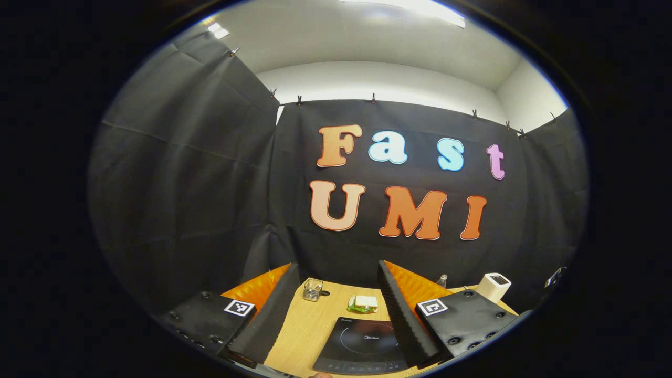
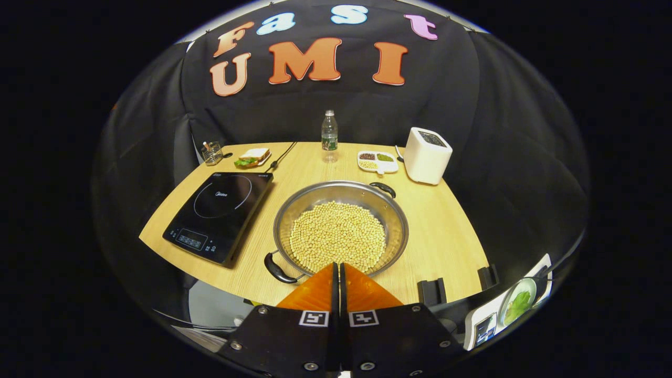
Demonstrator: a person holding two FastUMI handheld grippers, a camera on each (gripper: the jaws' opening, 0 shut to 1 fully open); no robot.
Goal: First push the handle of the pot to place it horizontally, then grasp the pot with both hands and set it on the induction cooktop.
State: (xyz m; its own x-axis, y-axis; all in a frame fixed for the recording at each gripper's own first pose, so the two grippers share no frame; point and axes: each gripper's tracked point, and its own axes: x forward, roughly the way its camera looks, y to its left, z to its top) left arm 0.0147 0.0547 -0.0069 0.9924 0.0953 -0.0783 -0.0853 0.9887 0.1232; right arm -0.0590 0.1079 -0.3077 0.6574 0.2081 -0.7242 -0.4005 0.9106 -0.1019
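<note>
The right gripper (image 2: 338, 270), fingers pressed together and empty, hovers near the bean-filled pot (image 2: 341, 228), while the left gripper (image 1: 336, 294) spreads wide, empty, above the Midea-branded induction cooktop (image 1: 365, 344).

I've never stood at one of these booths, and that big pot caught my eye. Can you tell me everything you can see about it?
The pot is a wide, shallow, shiny metal pan, apparently steel, with no lid. Pale round beans cover its bottom. It has two black loop handles: one at the near left, one at the far right, so they lie on a diagonal. It sits flat on the wooden table, right of the black cooktop and apart from it. The right gripper, fingers together, hovers at its near rim; whether it touches is unclear.
</note>
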